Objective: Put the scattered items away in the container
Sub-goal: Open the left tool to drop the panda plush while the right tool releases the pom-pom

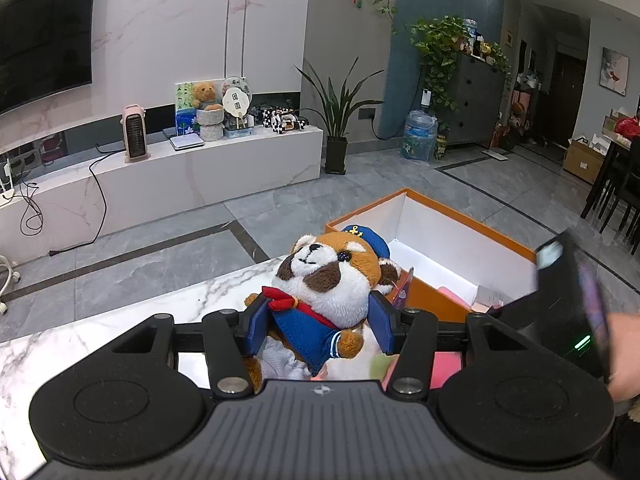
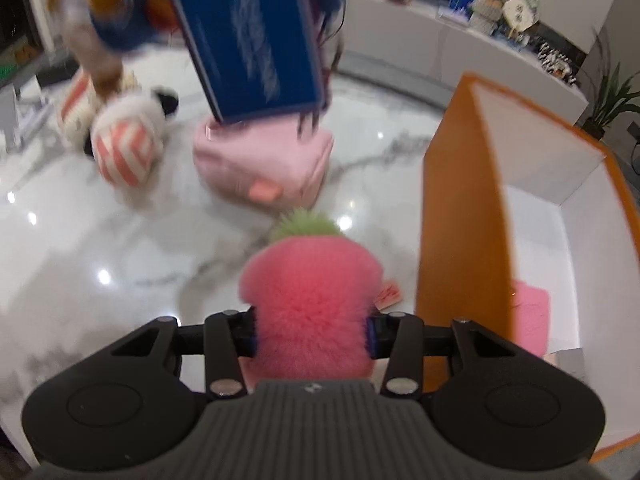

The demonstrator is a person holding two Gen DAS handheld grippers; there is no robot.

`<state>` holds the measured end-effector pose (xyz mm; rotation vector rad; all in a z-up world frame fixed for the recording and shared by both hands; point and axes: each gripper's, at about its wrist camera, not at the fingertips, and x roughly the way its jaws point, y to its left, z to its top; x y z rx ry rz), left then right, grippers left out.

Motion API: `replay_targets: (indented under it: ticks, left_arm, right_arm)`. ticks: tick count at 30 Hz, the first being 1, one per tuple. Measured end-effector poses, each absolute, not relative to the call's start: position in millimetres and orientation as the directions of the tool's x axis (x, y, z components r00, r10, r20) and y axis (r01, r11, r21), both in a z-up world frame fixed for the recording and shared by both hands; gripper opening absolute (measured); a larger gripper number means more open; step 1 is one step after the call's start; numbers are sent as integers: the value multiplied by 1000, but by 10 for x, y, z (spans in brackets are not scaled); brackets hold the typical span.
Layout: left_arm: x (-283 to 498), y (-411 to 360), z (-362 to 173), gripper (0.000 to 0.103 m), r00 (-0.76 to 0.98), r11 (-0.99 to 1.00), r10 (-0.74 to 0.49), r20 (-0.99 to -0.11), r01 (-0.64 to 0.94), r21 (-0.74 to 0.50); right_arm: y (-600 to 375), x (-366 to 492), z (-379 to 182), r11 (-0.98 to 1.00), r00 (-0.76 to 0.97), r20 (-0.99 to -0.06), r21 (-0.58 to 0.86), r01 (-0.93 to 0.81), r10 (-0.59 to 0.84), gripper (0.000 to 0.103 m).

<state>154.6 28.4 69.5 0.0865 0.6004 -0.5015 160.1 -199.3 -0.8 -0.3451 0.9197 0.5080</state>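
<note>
A brown-and-white plush animal [image 1: 328, 276] in a blue sailor cap and suit sits between the blue pads of my left gripper [image 1: 320, 322], which is shut on its body above the marble table [image 1: 120, 320]. My right gripper [image 2: 312, 332] is shut on a fluffy pink plush [image 2: 312, 280] with a green tuft, low over the table and just left of the orange box [image 2: 460, 200]. The box [image 1: 436, 296] is open, white inside, with a flat pink item [image 2: 528, 320] on its floor. A blue finger pad [image 2: 248, 40] of the left gripper shows blurred at the top of the right wrist view.
A pink pouch [image 2: 264, 160] and a red-and-white striped popcorn plush [image 2: 124, 148] lie on the table beyond the right gripper. A hand [image 1: 624, 352] and the black housing [image 1: 560, 300] of the other tool stand at the right edge. A TV bench [image 1: 180, 176] is beyond the table.
</note>
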Motion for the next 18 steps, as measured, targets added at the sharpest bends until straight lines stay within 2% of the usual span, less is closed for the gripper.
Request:
replay_targets:
  ticks: [8, 18]
  left_arm:
    - [1616, 104, 750, 60, 706, 864, -464, -535, 495, -96]
    - [1775, -366, 787, 60, 680, 815, -558, -476, 558, -158]
  right_arm:
    - [-2545, 1581, 578, 902, 635, -698, 35, -430, 330, 47]
    - [-3172, 1604, 780, 956, 736, -618, 102, -275, 277, 47]
